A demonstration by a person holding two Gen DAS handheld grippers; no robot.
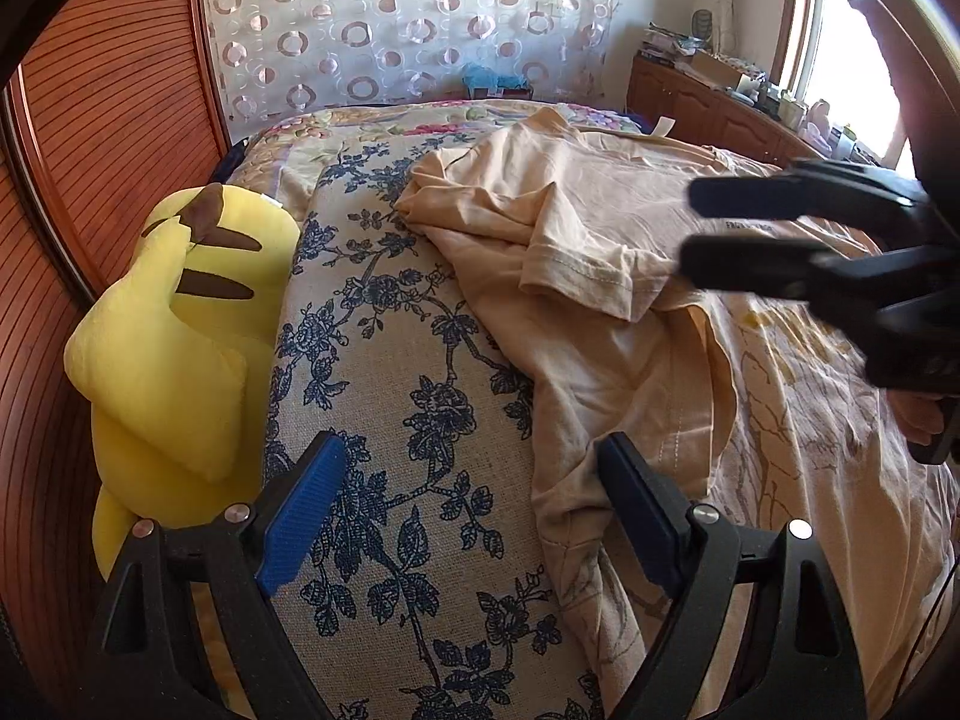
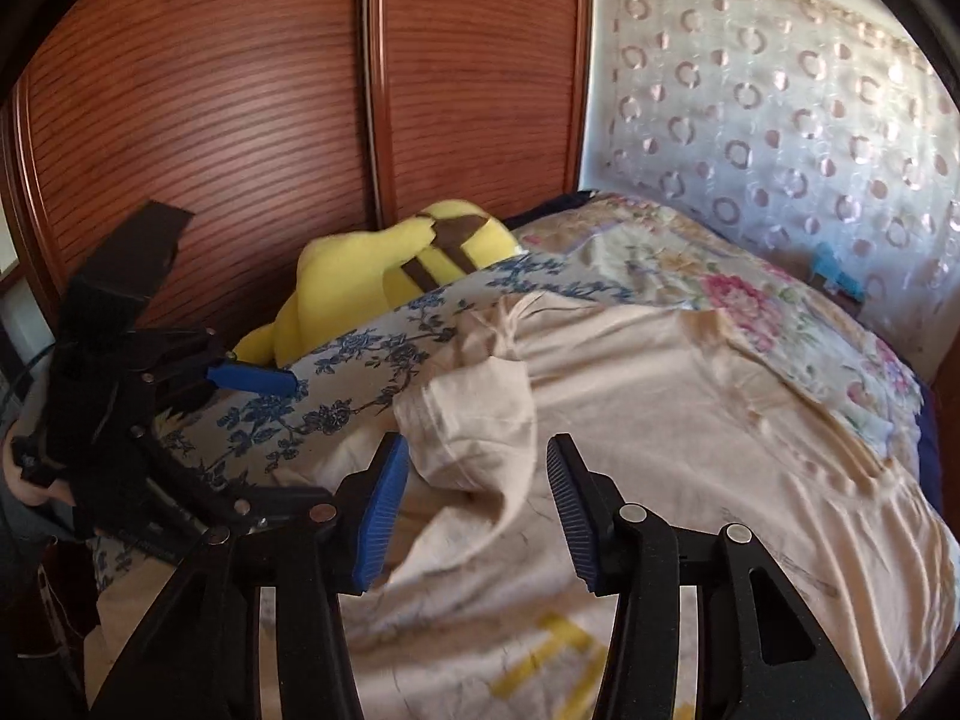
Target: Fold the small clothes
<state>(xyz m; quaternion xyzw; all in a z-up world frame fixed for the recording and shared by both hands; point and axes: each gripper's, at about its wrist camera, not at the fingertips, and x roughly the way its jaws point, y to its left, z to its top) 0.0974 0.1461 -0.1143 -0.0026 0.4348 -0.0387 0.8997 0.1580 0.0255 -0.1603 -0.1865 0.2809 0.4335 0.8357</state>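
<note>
Your pale peach cotton T-shirt [image 1: 630,228] lies crumpled on the bed [image 1: 420,360], print unreadable. Your left hand-held gripper [image 1: 474,516] is spread, empty; your right hand-held gripper [image 2: 477,510] is parted around a sleeve, not pinching.

Right gripper [image 2: 477,507] jaws stand apart above a cream shirt [image 2: 690,420] on the bed; its folded sleeve [image 2: 474,426] lies between them. Left gripper [image 2: 240,384] is at left, beside a yellow plush toy [image 2: 372,276].
</note>
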